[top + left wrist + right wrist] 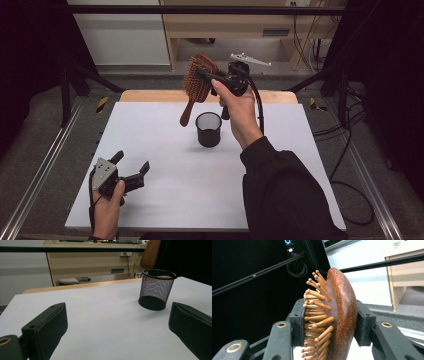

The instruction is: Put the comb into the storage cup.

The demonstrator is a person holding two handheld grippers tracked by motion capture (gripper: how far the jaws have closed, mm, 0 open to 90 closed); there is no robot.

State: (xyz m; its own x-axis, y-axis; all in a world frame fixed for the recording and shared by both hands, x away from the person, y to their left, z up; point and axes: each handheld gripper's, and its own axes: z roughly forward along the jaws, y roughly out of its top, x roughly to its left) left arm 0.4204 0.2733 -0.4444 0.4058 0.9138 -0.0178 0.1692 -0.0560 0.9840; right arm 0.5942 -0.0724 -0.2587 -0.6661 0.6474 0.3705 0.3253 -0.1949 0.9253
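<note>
Starting at the near left corner of the surface (150,130): the left gripper (131,172) sits low there in the person's hand, jaws spread wide with nothing between them, pointing roughly toward the middle. It's well apart from everything else.

Moving right, around the middle of the surface and a bit toward the far edge, there's a black mesh cup (208,129) standing upright. From the left gripper view I can see through the mesh and over the rim, and it looks empty as far as I can tell.

Above and just left of the cup, the right gripper (204,75) is holding a wooden hairbrush (197,80) up in the air, jaws clamped on the bristled head, one on the bristle side and one on the smooth back. The handle hangs down and tilts toward the cup's rim, not inside it yet.

My guess is the brush is meant to go handle-first into the cup. What worries me:
- the handle is off to the left of the opening, so lowering now could hit the rim and tip the light cup
- the grip on springy bristles could let the brush rotate
- the heavy head might topple the cup after release
</note>
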